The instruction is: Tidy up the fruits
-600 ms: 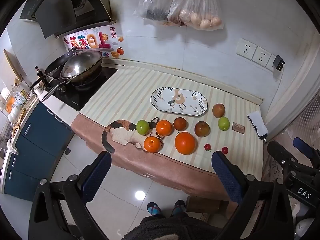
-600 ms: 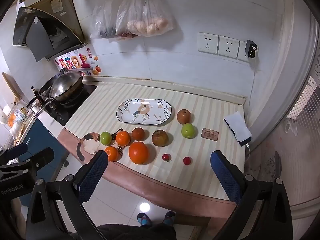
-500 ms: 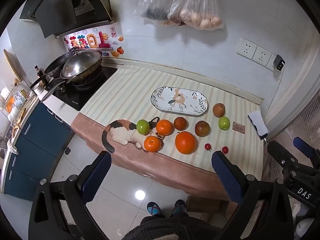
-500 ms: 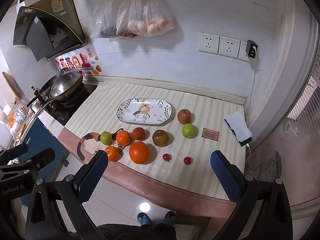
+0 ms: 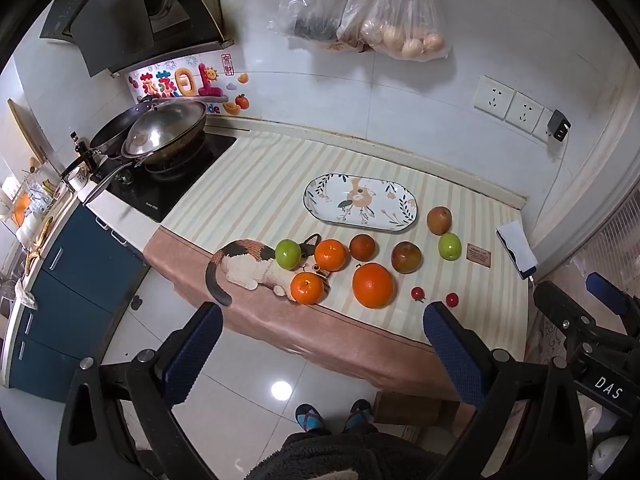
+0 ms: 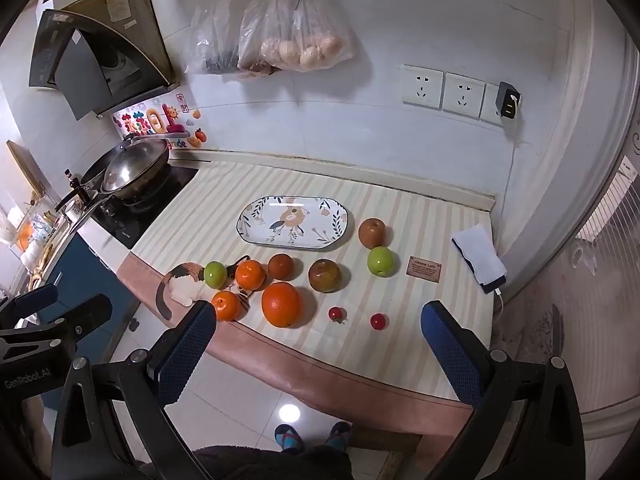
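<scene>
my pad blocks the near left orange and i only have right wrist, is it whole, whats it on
observer: Whole in the left wrist view. The orange sits on the cat print, at its face.
operator: where is my right hand-held gripper from outside
observer: The right hand-held gripper hangs off the right end of the counter, marked DAS.
operator: left one open
observer: Yes. The left hand-held gripper has its pads wide apart, nothing between them.
</scene>
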`<state>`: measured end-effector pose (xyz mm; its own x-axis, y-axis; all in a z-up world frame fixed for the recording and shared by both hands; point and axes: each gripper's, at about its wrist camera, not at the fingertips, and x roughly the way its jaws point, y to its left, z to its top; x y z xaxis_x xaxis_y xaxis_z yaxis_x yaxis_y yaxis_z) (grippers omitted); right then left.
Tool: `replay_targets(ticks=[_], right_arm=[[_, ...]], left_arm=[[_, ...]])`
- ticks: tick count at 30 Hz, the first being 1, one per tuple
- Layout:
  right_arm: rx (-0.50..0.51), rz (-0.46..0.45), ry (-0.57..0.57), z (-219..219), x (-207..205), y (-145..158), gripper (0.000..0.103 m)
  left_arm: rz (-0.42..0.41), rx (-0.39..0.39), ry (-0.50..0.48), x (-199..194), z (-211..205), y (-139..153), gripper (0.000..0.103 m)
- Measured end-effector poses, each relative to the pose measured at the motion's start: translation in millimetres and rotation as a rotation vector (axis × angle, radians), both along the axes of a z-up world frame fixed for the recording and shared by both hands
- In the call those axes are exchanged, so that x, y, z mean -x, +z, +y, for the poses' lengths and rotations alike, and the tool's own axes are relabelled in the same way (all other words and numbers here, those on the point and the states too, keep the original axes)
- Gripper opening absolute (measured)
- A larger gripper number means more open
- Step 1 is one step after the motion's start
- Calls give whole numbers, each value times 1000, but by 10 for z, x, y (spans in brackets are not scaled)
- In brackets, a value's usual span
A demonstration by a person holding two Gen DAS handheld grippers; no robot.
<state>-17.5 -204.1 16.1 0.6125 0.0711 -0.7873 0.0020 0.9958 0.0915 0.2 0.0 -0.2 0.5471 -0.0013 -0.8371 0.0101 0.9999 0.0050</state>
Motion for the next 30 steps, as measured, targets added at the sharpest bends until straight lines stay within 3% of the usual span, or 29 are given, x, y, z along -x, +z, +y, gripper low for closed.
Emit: replay_targets(ticks=[30], right_arm=[[-18, 4, 11, 98, 49, 19, 103]], left_arm=[[-3, -3, 1, -2, 3, 2, 103]])
